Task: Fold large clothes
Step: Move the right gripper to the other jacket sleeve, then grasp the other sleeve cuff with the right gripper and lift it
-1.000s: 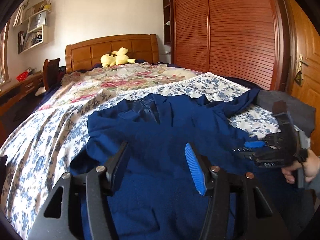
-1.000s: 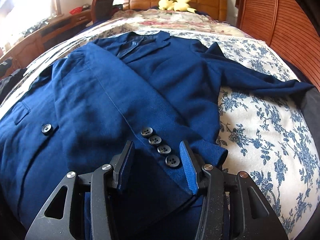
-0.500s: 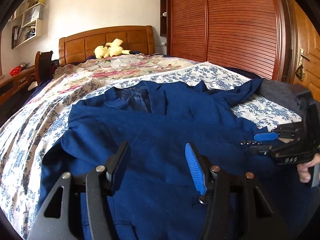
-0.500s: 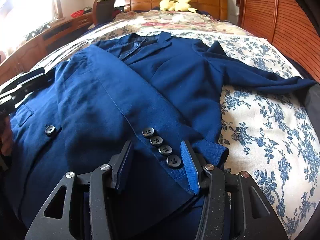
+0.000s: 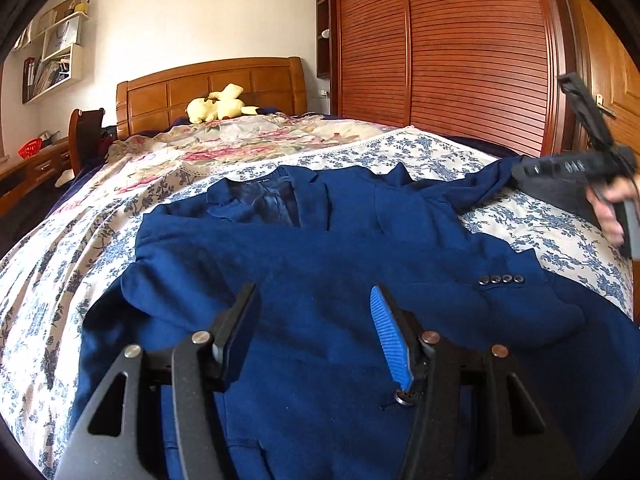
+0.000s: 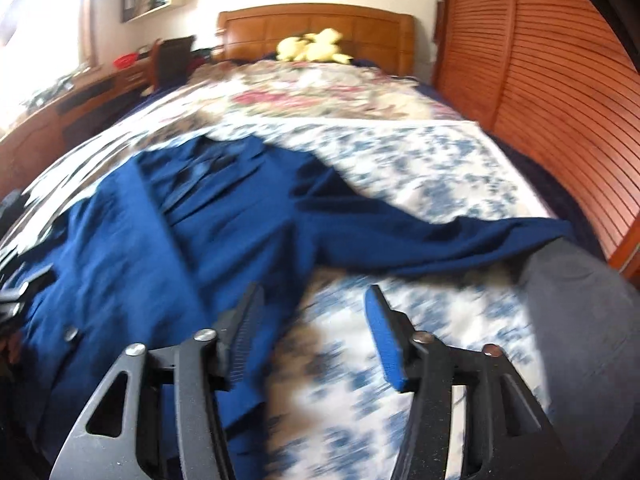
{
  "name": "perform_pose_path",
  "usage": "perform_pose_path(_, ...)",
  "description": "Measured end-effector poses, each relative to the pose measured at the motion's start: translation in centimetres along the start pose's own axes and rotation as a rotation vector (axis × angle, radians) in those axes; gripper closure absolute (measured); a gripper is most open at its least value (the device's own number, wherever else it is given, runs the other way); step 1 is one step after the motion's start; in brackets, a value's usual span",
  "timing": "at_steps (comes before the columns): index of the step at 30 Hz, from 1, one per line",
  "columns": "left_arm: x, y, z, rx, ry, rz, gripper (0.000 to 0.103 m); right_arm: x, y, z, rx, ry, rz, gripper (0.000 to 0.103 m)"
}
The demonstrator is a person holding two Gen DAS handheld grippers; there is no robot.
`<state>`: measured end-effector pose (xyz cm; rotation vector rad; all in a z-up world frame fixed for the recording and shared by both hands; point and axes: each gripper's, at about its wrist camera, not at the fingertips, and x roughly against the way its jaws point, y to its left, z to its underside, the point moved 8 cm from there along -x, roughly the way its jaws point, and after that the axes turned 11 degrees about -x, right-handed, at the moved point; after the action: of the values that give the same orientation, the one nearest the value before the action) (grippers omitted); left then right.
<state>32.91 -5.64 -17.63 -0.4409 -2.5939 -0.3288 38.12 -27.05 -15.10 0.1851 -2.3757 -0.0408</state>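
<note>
Navy blazer (image 5: pixel 320 264) lies face-up on bed (image 5: pixel 80 248), one sleeve folded across its front. Right hand-held gripper (image 6: pixel 312 332), jaws opening and empty, has let the buttoned cuff (image 5: pixel 502 279) go, now off toward 3 o'clock. Left hand-held gripper (image 5: pixel 314 332) hovers open, empty. Far sleeve (image 6: pixel 440 236) probably next.

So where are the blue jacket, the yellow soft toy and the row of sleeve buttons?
blue jacket (image 5: pixel 320 264): left wrist view, on the middle of its front.
yellow soft toy (image 5: pixel 218 107): left wrist view, on its body by the headboard.
sleeve buttons (image 5: pixel 501 279): left wrist view, on the middle of the row on the folded sleeve.
</note>
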Motion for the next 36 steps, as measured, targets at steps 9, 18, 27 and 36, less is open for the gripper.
perform_pose_path(9, 0.1, 0.0, 0.0, 0.004, 0.001, 0.004, 0.047, -4.3, -10.6, -5.0, -0.131, 0.029, 0.175, 0.037)
perform_pose_path(18, -0.1, 0.0, 0.1, 0.003, 0.006, 0.007, 0.047, -7.8, -15.9, -4.3, -0.277, 0.104, 0.243, 0.037)
perform_pose_path(27, -0.2, 0.1, 0.2, 0.004, 0.009, 0.008, 0.047, -9.6, -14.8, -1.9, -0.322, 0.174, 0.224, 0.037)
perform_pose_path(36, -0.5, 0.0, 0.4, -0.002, 0.020, 0.004, 0.047, -11.0, -15.4, -3.5, -0.385, 0.136, 0.213, 0.057)
